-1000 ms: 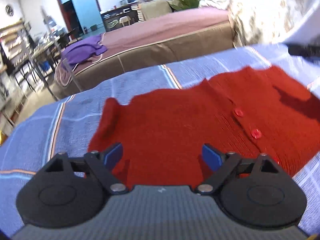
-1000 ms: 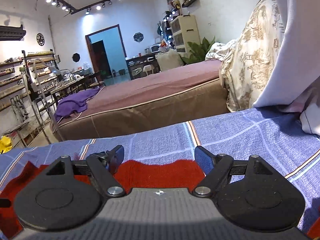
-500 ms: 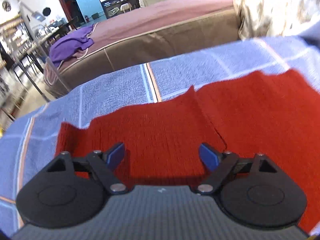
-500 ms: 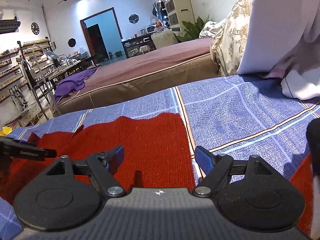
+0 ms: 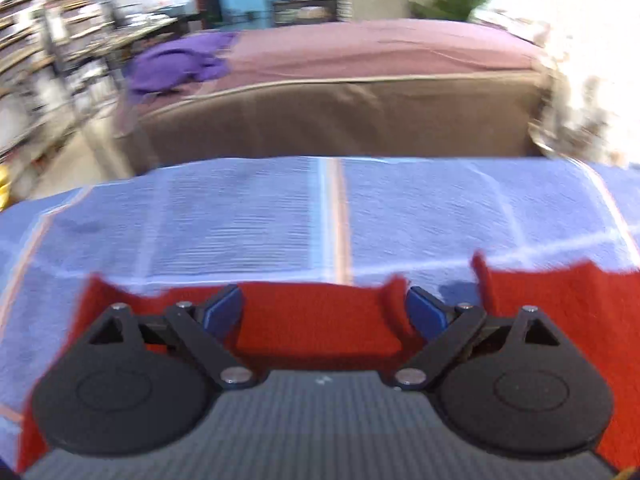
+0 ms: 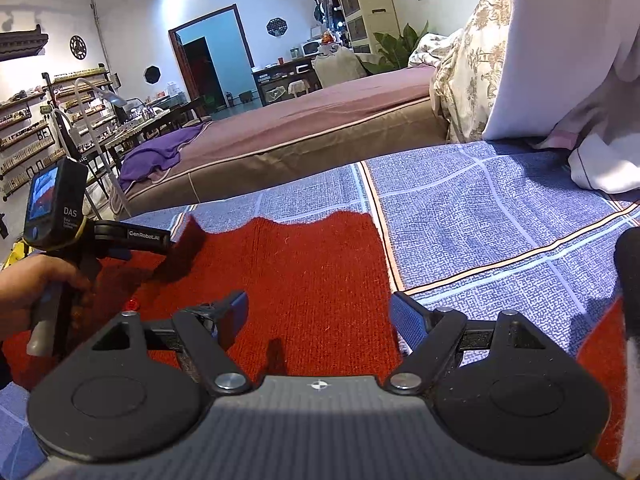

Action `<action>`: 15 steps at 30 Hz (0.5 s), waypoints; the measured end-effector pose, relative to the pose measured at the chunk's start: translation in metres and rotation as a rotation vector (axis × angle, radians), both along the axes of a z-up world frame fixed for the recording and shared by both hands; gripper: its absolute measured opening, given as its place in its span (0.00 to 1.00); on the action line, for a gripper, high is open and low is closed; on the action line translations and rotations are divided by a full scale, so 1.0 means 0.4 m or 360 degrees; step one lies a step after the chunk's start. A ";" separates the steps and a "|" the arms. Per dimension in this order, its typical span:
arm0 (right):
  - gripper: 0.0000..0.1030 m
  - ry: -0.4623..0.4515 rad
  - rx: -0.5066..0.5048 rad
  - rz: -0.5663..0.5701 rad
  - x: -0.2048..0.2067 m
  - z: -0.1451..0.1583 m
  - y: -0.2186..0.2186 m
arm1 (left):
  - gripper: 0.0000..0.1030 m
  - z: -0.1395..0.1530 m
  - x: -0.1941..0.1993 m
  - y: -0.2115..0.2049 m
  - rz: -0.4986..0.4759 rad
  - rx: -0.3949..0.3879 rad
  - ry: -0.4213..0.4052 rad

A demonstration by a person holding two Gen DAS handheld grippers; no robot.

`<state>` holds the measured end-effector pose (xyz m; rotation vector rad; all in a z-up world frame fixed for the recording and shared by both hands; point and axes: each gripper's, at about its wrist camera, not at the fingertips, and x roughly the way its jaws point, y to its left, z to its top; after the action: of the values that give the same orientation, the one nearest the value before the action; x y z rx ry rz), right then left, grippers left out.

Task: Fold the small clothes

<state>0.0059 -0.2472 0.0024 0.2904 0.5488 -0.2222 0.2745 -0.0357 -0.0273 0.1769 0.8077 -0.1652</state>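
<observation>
The red knitted cardigan (image 6: 304, 280) lies spread on the blue checked bedspread (image 6: 500, 208), which covers a bed; no counter is involved. Seen from the right wrist, the garment's far edge runs ragged but roughly straight, its right edge lies along an orange stripe of the spread, and 1 red button (image 6: 131, 303) shows near the left side. A dark flap of the knit (image 6: 186, 248) stands lifted off the surface just at the tip of the left gripper (image 5: 324, 310), held by a hand (image 6: 36, 284); whether the fingers touch that flap cannot be told. In the left wrist view, which is blurred, that gripper's jaws stand wide and have just been opening, with red cloth lying under and between the blue fingers (image 5: 222, 312) but no pad pressing on it. The right gripper (image 6: 318, 316) hovers low over the near right part of the cardigan, its jaws also wide apart and holding nothing. Judgement on progress: folding is at an early stage. The body looks mostly flat and 1 layer thick where visible, no neat folded packet exists, and the sleeves' state is out of view. Left to do: bring the sides in, then fold the length. A purple cloth (image 6: 160, 156) on the far bed is untouched.
</observation>
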 end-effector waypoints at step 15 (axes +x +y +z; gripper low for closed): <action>1.00 0.0165 0.0438 -0.0153 0.113 -0.051 -0.155 | 0.85 -0.059 -0.746 -0.211 -0.1516 0.0691 -0.0432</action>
<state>0.0510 -0.3092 -0.0181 0.5758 0.6695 -0.2560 -0.0238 -0.1201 -0.0507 0.9735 0.4232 -0.8441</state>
